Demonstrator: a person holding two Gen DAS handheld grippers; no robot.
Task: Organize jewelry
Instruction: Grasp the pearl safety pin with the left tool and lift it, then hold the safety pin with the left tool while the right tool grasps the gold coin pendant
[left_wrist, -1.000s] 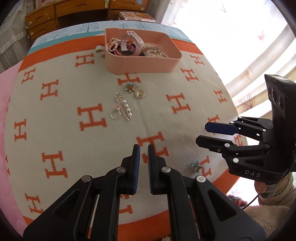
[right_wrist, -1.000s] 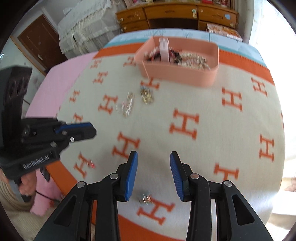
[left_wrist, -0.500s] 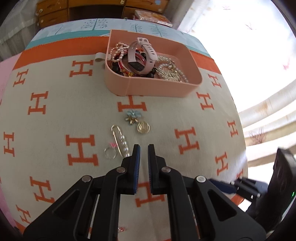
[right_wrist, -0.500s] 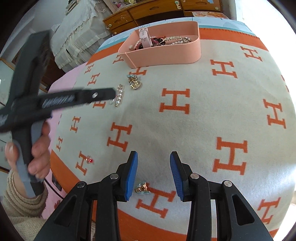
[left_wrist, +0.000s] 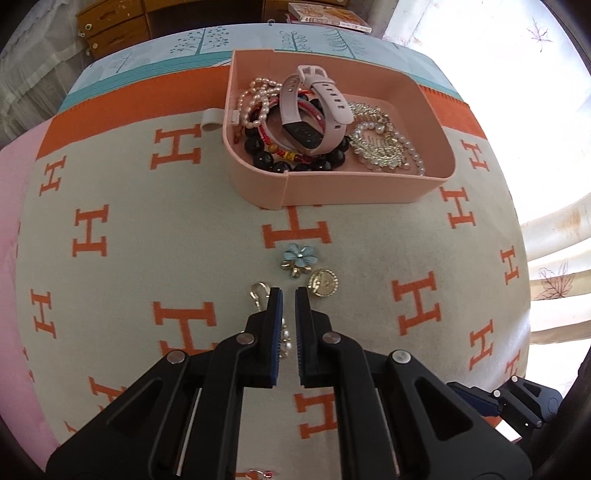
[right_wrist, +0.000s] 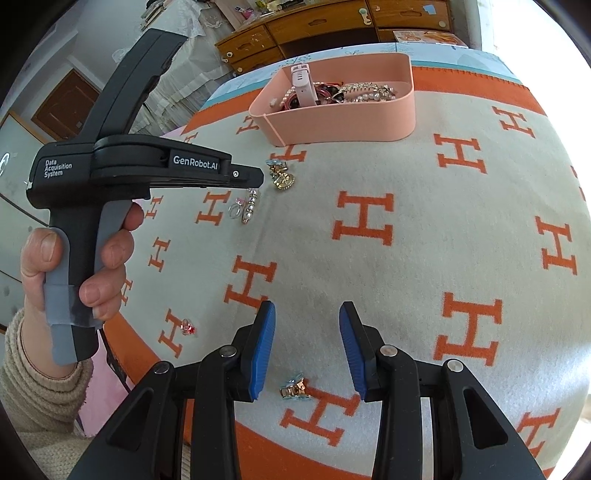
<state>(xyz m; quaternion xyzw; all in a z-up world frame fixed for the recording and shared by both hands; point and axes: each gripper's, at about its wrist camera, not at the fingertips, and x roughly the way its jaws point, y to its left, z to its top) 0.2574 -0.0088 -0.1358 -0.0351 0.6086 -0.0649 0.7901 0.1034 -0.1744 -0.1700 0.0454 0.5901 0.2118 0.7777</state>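
A pink tray (left_wrist: 332, 190) (right_wrist: 343, 122) at the far side of the blanket holds a watch, beads and pearl pieces. Loose on the blanket lie a blue flower brooch (left_wrist: 298, 258), a gold round pendant (left_wrist: 322, 282) (right_wrist: 283, 180), a pearl pin (left_wrist: 282, 332) (right_wrist: 251, 205) and a ring (right_wrist: 235, 210). My left gripper (left_wrist: 286, 295) (right_wrist: 255, 177) hovers above the pearl pin, jaws nearly closed and empty. My right gripper (right_wrist: 306, 325) is open above a small gold-and-blue clip (right_wrist: 293, 387) near the front edge. A red stone earring (right_wrist: 187, 328) lies at the left.
The blanket with orange H letters (right_wrist: 424, 229) covers the table. Wooden drawers (right_wrist: 332, 26) stand beyond the table. A bright window lies to the right in the left wrist view. The right gripper's tips also show in the left wrist view (left_wrist: 476, 397).
My left gripper has moved forward toward the tray and now sits over the pearl pin. My right gripper has stayed over the small clip, still open.
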